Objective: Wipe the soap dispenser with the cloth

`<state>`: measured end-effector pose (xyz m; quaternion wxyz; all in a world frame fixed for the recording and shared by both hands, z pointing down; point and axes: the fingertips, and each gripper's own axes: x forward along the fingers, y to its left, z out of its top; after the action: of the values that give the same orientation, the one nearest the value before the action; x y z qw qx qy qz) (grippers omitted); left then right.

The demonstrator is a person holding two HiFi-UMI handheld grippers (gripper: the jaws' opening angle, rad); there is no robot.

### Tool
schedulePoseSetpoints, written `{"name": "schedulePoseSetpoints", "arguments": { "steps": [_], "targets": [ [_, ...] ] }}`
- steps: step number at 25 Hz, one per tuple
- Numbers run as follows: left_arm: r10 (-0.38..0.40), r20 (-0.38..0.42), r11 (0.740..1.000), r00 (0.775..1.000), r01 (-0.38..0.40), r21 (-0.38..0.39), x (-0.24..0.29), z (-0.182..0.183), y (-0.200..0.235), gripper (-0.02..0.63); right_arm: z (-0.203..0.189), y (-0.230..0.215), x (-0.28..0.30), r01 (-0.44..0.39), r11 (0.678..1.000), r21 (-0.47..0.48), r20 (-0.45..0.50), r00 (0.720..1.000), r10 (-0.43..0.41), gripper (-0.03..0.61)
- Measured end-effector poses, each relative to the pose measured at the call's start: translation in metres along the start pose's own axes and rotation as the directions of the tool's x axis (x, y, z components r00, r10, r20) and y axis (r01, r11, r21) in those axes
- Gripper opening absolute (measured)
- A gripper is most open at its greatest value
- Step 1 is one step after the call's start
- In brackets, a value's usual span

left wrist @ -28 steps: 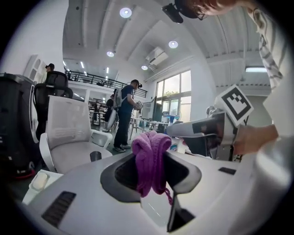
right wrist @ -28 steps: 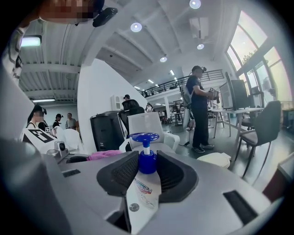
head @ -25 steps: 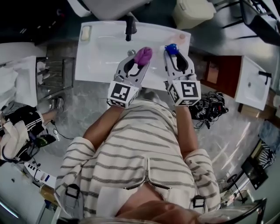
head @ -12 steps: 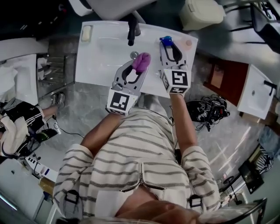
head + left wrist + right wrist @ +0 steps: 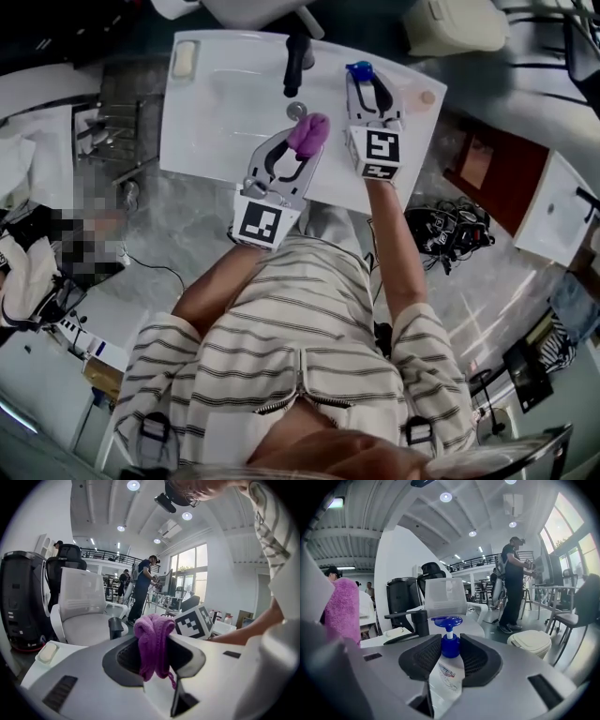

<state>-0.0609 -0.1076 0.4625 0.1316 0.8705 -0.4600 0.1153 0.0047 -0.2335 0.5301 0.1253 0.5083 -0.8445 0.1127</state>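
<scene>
Standing upright between the jaws of the right gripper (image 5: 450,649), the soap dispenser (image 5: 448,670) was pinched at its blue collar, pump head uppermost and clear bottle body hanging below the pads. The long axis of the dispenser ran roughly vertical. In the head view only the blue pump showed past the jaw tips, above the far right part of the white sink (image 5: 211,131).

The left gripper (image 5: 298,142) was clamped on the purple cloth (image 5: 307,134), which bulged in a folded wad above the jaw tips with loose ends trailing down between them.

From the cloth, the dispenser lay to the right and slightly farther from the person. The two were near each other but not touching. The wipe had not begun. Judged from this layout, the cloth would need to travel rightward to meet the side of the bottle.

A black faucet (image 5: 297,61) stood at the sink's far edge, between the two tools.
</scene>
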Motion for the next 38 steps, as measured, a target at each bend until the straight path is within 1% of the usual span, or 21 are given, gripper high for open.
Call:
{"name": "schedulePoseSetpoints", "arguments": {
  "steps": [4, 11, 13, 14, 17, 22, 25, 28, 33, 38],
  "targets": [
    [0.007, -0.004, 1.0, 1.0, -0.007, -0.013, 0.003, -0.004, 0.008, 0.129, -0.011, 0.001, 0.012, -0.01, 1.0, -0.016, -0.017, 1.0, 0.01, 0.133],
    [-0.003, -0.007, 1.0, 1.0, 0.003, -0.022, 0.005, -0.005, 0.012, 0.129, -0.01, 0.0, 0.012, -0.015, 1.0, -0.017, -0.009, 1.0, 0.015, 0.138],
    [-0.006, -0.007, 1.0, 1.0, 0.006, -0.024, 0.005, -0.005, 0.012, 0.129, -0.008, -0.002, 0.011, -0.011, 1.0, -0.003, -0.006, 1.0, 0.011, 0.14],
    [-0.005, -0.006, 1.0, 1.0, 0.005, -0.029, 0.005, -0.005, 0.012, 0.129, -0.007, -0.003, 0.01, -0.013, 1.0, 0.008, -0.001, 1.0, 0.013, 0.149],
    [0.0, -0.004, 0.999, 1.0, 0.0, -0.043, 0.004, -0.005, 0.012, 0.129, -0.004, -0.003, 0.007, -0.031, 0.999, 0.04, 0.008, 0.999, 0.031, 0.209],
    [0.008, 0.008, 0.999, 1.0, -0.008, -0.041, 0.0, -0.001, 0.008, 0.129, -0.002, 0.001, -0.011, -0.029, 0.998, 0.056, 0.011, 1.0, 0.029, 0.219],
    [0.014, 0.021, 0.999, 1.0, -0.013, -0.034, -0.004, 0.005, 0.003, 0.129, 0.005, 0.002, -0.03, -0.026, 0.997, 0.071, 0.031, 0.999, 0.024, 0.218],
    [0.029, 0.031, 0.999, 0.999, -0.028, -0.027, -0.008, 0.012, -0.002, 0.129, 0.02, 0.004, -0.052, -0.03, 0.996, 0.088, 0.061, 0.998, 0.024, 0.199],
    [0.041, 0.057, 0.999, 0.998, -0.041, -0.004, -0.017, 0.028, -0.012, 0.127, 0.045, 0.011, -0.09, -0.037, 0.993, 0.11, 0.117, 0.993, 0.024, 0.142],
    [0.055, 0.094, 0.998, 0.994, -0.056, 0.009, -0.03, 0.046, -0.02, 0.129, 0.064, 0.016, -0.129, -0.008, 0.993, 0.115, 0.159, 0.987, -0.01, 0.044]
  ]
}}
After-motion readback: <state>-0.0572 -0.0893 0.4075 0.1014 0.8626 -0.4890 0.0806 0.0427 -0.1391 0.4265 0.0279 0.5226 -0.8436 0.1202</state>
